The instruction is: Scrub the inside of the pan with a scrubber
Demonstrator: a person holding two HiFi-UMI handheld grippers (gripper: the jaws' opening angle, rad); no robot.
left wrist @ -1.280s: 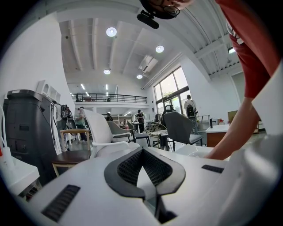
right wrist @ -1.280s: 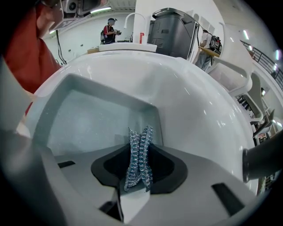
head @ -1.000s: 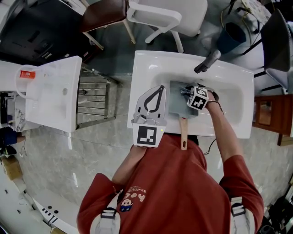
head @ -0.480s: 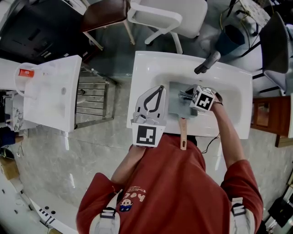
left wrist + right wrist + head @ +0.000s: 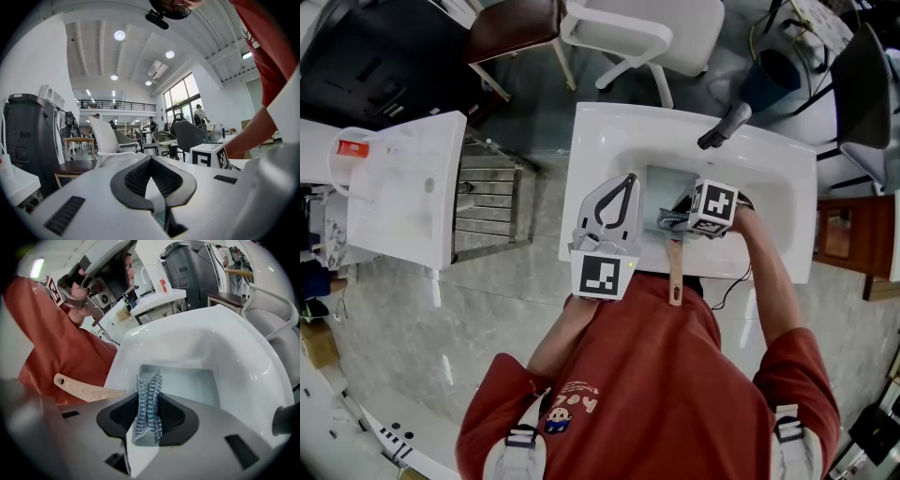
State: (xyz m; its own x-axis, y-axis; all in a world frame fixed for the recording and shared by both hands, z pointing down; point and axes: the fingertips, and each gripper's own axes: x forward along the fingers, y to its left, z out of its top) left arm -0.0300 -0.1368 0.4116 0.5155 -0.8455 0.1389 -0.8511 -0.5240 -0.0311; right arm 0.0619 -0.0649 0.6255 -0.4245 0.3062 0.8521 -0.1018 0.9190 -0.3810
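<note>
A grey square pan (image 5: 660,187) with a wooden handle (image 5: 675,277) sits in a white sink (image 5: 609,141). The right gripper (image 5: 148,417) pinches a bluish wire scrubber (image 5: 147,392) over the pan's near part. The left gripper (image 5: 628,181), jaws together and empty, hangs over the sink's left rim.

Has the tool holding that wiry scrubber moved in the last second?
Yes. The right gripper with the scrubber has slid toward the pan's wooden handle, away from the faucet.
</note>
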